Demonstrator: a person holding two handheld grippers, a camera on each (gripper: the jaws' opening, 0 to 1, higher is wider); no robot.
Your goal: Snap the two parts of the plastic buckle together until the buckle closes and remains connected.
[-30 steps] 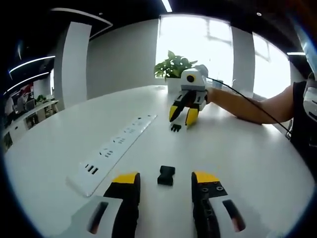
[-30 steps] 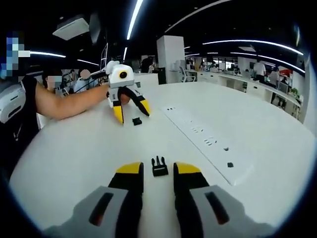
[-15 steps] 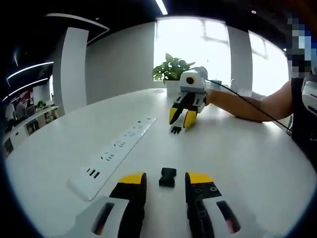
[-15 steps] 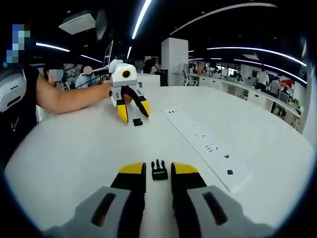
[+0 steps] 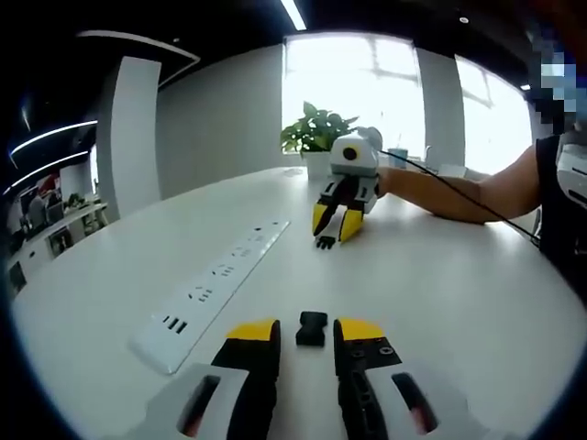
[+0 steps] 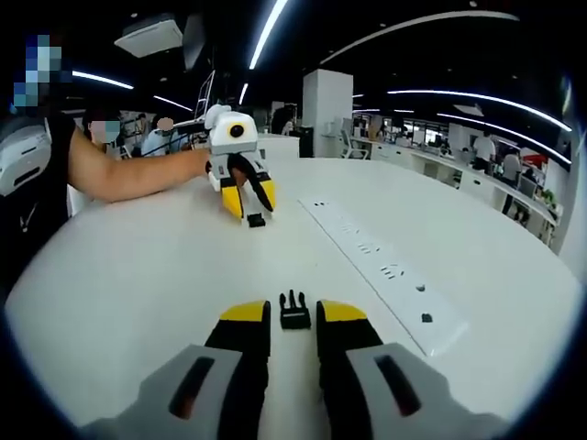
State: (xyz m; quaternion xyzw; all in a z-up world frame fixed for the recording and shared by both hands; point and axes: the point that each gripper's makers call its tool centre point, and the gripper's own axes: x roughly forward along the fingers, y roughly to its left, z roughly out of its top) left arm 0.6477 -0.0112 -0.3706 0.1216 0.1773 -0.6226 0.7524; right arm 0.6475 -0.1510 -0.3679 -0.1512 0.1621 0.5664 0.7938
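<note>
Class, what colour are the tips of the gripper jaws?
Yellow on black jaws, clearest on the left gripper in the left gripper view.

Socket half (image 5: 311,328) between left hand-held gripper (image 5: 306,334) jaws; power strip (image 5: 213,292) left, on table (image 5: 440,284).

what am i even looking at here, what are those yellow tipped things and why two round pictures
Those are two hand-held claws, one in each of a person's hands, each carrying a fisheye camera, so each round picture looks along one claw.

In the left gripper view, the left claw rises from the bottom, its jaws on either side of a small black buckle socket lying on the white table. Farther off is the right claw, held by the person's arm.

The right gripper view looks back the other way: the right claw brackets the pronged buckle half. Whether either claw grips its piece yet is unclear.

A white power strip also lies on the table, and a potted plant stands behind.
</note>
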